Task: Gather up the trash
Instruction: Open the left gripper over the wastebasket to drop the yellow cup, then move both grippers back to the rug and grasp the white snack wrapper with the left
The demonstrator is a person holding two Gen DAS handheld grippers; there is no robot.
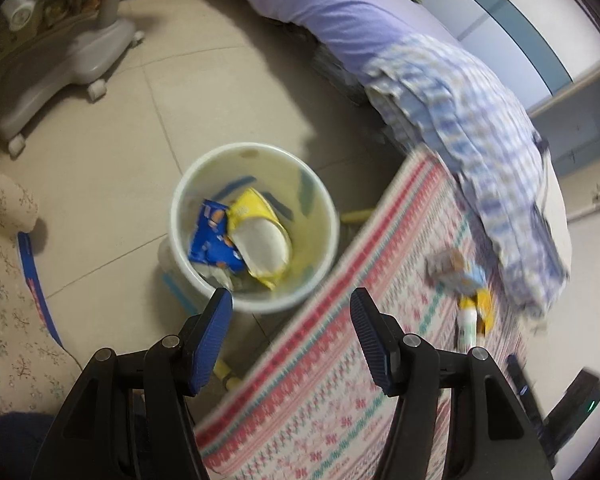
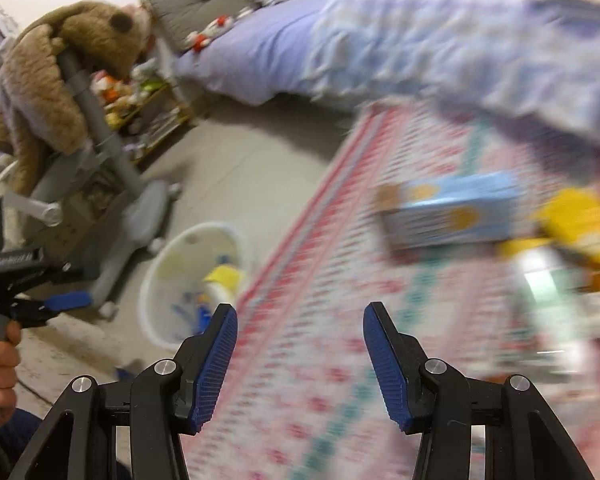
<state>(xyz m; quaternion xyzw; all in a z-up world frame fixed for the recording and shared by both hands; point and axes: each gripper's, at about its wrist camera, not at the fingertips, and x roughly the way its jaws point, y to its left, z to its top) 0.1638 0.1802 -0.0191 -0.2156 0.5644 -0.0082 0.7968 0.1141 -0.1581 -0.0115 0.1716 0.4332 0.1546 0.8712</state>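
A white trash bin (image 1: 320, 196) stands on the tile floor beside the bed and holds a blue wrapper (image 1: 212, 236) and a yellow packet (image 1: 260, 236). My left gripper (image 1: 292, 300) is open and empty, hovering just in front of the bin. On the patterned mat (image 1: 340, 380) lie a light blue carton (image 1: 466, 276), a yellow packet (image 1: 482, 304) and a white bottle (image 1: 468, 328). In the right wrist view my right gripper (image 2: 300, 316) is open and empty over the mat (image 2: 320, 360). The carton (image 2: 452, 212), yellow packet (image 2: 580, 224) and bottle (image 2: 548, 292) lie ahead to its right, blurred. The bin (image 2: 156, 280) is to its left.
A grey wheeled chair base (image 1: 60, 76) stands on the floor at left, with a brown plush bear (image 2: 56, 80) on it. A purple sheet (image 1: 340, 12) and checked blanket (image 1: 480, 120) cover the bed behind the mat. A floral cushion (image 1: 8, 280) is at the near left.
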